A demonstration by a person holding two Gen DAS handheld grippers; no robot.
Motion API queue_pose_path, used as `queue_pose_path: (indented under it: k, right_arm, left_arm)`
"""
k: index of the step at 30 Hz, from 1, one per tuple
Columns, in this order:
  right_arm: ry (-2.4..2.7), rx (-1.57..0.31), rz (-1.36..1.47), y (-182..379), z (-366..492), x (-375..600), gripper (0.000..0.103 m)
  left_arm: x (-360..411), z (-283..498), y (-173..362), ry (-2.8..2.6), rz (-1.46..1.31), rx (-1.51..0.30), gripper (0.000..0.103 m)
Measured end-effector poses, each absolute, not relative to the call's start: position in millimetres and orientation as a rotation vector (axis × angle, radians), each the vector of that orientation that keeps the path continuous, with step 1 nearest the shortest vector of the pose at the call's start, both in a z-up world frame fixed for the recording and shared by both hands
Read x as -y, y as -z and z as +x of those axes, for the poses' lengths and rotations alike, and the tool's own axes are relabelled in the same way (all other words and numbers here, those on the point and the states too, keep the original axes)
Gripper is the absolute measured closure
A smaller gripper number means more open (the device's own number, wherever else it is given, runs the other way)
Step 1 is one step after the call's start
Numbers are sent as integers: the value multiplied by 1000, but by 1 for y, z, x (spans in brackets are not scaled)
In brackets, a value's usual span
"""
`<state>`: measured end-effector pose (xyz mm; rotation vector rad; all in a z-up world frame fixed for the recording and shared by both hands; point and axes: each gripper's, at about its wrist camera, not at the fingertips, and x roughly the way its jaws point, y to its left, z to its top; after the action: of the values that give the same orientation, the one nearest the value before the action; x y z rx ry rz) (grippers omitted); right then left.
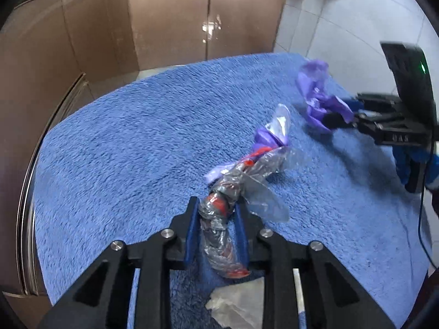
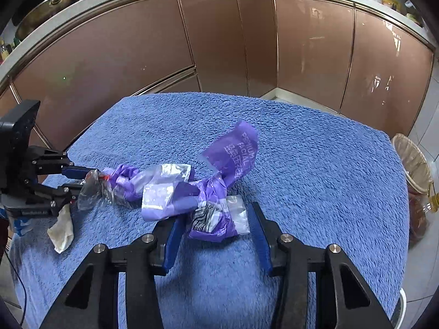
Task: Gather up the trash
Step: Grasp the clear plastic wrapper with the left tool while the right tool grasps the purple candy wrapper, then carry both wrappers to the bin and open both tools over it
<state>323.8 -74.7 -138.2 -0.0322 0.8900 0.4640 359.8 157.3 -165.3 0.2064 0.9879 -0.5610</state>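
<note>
Your left gripper [image 1: 216, 216]: clamped on the twisted clear wrapper [image 1: 219, 219] | your right gripper [image 2: 216, 230]: jaws straddle the purple facial-tissue wrapper [image 2: 216, 213], left pad touching, right apart | both wrappers on blue towel [image 2: 315, 164].

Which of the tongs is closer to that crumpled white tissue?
Left. The left tongs grip the clear wrapper right beside the white tissue; the right tongs are farther off, at the purple wrapper.

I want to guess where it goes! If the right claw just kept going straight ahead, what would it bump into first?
Most likely the purple wrapper, the end with the barcode. It already sits between the right claw's blue fingers. Past it lies only the blue towel, though depth is hard to judge here.
</note>
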Motion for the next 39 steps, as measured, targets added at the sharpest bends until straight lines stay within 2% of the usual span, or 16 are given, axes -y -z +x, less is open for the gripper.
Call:
queue_pose_path:
  k: [10,11,12,18,30,39]
  right_arm:
    - [-481,-805,-27,97,251,98,63]
    - [-480,-795,-23,92,244,100,68]
    - [-478,-780,-18,85,234,106,80]
    - [-444,-713,25,53,192,144,81]
    - [-269,-613,149,33,106,245,82]
    - [-38,-657,184,75,82,327,81]
  left_arm:
    - [-166,319,111,503,144,-894,81]
    - [-165,314,105,502,145,-884,81]
    - [-162,305,94,504,144,-867,81]
    - [-134,270,60,532,139,-813,81]
    - [14,228,43,761,193,-797,81]
    - [168,230,79,906,186,-896,81]
